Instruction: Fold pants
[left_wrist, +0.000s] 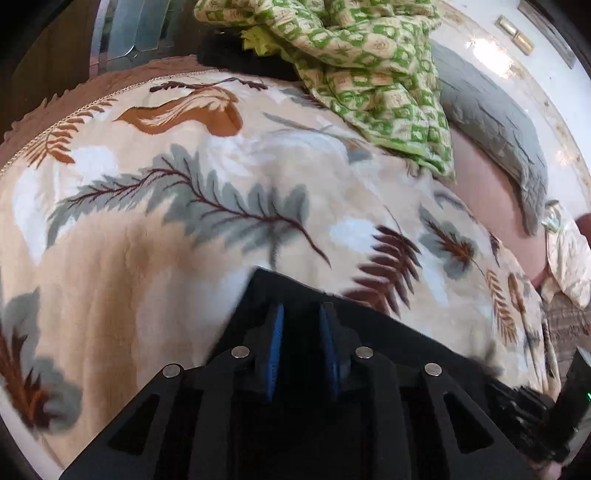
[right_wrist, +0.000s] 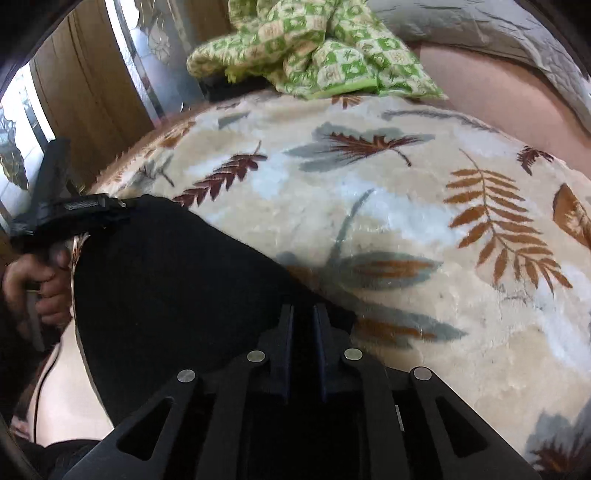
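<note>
Black pants (right_wrist: 177, 280): spread on near edge of leaf-print blanket (right_wrist: 424, 206), green quilt (right_wrist: 317, 55) bunched well beyond. Soft, limp, light cloth; likely to sag and drag on plush pile. Best taken at edge or corner, both ends lifted together. Left gripper (left_wrist: 301, 325): narrow, fabric between pads, pinch uncertain. Right gripper (right_wrist: 303, 325): nearly closed, pinching pants edge.

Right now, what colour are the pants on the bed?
Plain black pants, lying on the leaf-print blanket; clearest in the right wrist view.
</note>
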